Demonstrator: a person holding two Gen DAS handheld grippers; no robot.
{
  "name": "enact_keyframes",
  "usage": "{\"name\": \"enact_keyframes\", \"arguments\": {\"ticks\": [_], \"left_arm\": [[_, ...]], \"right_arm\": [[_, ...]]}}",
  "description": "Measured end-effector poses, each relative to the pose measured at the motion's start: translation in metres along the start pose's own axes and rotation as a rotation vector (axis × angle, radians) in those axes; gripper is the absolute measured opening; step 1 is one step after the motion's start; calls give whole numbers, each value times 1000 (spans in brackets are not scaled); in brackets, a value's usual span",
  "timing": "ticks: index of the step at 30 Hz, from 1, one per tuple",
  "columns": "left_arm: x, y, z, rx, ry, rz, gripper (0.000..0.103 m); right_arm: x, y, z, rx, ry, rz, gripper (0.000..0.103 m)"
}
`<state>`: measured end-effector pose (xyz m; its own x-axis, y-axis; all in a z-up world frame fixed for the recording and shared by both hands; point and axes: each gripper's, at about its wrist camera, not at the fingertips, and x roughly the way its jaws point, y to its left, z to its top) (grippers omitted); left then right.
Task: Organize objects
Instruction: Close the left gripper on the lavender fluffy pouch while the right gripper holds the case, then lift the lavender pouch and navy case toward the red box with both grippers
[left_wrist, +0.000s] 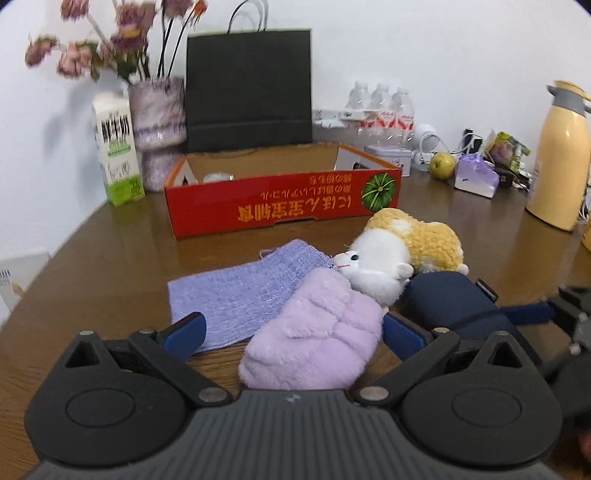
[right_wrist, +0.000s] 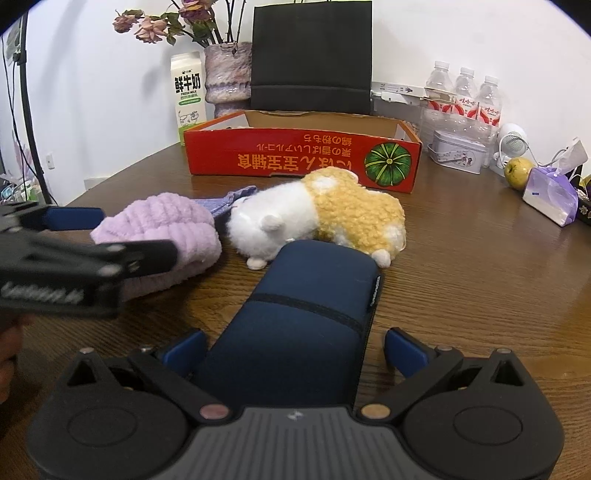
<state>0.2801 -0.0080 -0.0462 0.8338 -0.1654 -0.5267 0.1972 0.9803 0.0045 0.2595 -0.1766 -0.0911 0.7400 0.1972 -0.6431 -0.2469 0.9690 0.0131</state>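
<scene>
A fluffy lilac plush pouch (left_wrist: 317, 332) lies on the wooden table (left_wrist: 110, 251) between the wide-apart blue fingers of my left gripper (left_wrist: 293, 332), which is open. A navy zip case (right_wrist: 306, 314) lies between the spread fingers of my right gripper (right_wrist: 295, 350), also open. A white and yellow plush hamster (right_wrist: 317, 214) lies just beyond both, touching the navy case (left_wrist: 450, 299). Under the pouch is a flat lilac knitted cloth (left_wrist: 236, 295). From the right wrist view, the left gripper (right_wrist: 138, 234) straddles the pouch (right_wrist: 162, 225).
A red cardboard tray (left_wrist: 280, 199) stands behind the toys, with a black paper bag (left_wrist: 247, 92), a vase of flowers (left_wrist: 157, 118) and a milk carton (left_wrist: 118, 147) along the wall. Water bottles (right_wrist: 465, 96), a tin (right_wrist: 458, 151), a pear (right_wrist: 519, 171) and a yellow flask (left_wrist: 557, 158) crowd the right.
</scene>
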Motion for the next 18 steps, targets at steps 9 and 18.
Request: {"name": "enact_keyframes", "arguments": {"ticks": [9,18], "left_arm": [[8,9,-5,-112,20,-82,55],[-11,17,-14,-138,-25,-74,50]], "right_arm": [[0,0,0,0,0,0,103],[0,-1,0,4,-1,-3,103]]}}
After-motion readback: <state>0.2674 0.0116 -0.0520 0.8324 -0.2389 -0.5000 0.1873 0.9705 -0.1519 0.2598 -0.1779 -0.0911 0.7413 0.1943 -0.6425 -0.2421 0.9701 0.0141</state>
